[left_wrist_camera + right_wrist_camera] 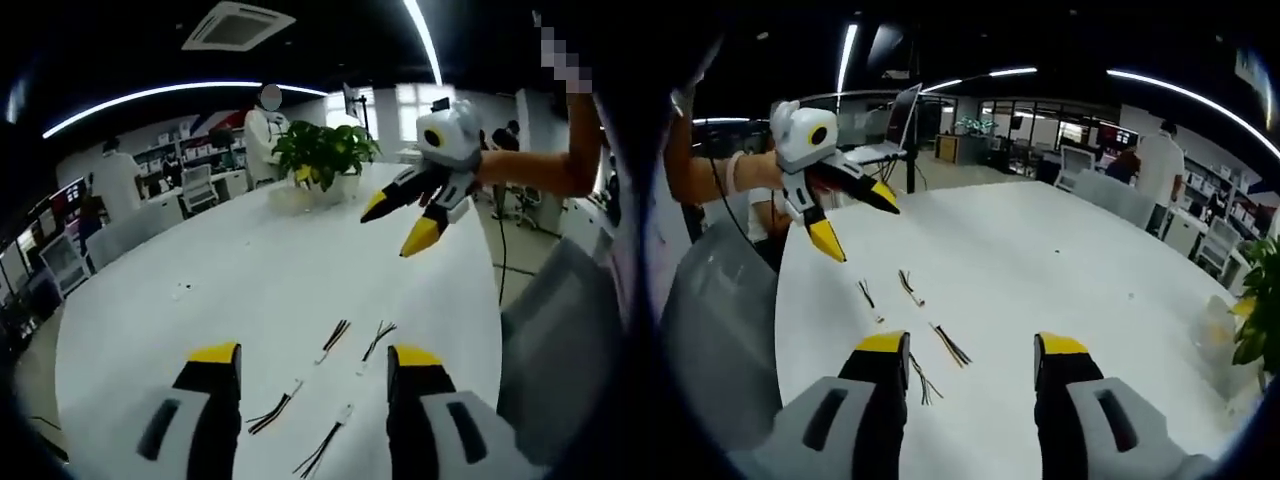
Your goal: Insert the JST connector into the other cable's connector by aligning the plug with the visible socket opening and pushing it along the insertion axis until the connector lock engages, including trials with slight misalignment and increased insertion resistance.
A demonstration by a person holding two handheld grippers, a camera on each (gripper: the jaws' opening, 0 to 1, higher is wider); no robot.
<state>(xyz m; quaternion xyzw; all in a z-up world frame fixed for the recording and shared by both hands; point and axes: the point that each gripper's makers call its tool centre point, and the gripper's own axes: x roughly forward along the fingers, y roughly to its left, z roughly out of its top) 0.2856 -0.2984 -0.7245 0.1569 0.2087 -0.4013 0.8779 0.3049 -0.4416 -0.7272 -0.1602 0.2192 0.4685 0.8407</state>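
Four short JST cables (335, 337) lie on my white table (250, 270); left gripper (315, 362) and right gripper (972, 350) hover above, fingers spread (both empty).

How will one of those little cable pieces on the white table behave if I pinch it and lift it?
The cable pieces look thin and short, so probably very light. Their loose wires fan out, so likely floppy, with the small connector end drooping. Lying flat on the smooth table, they may slide when nudged.
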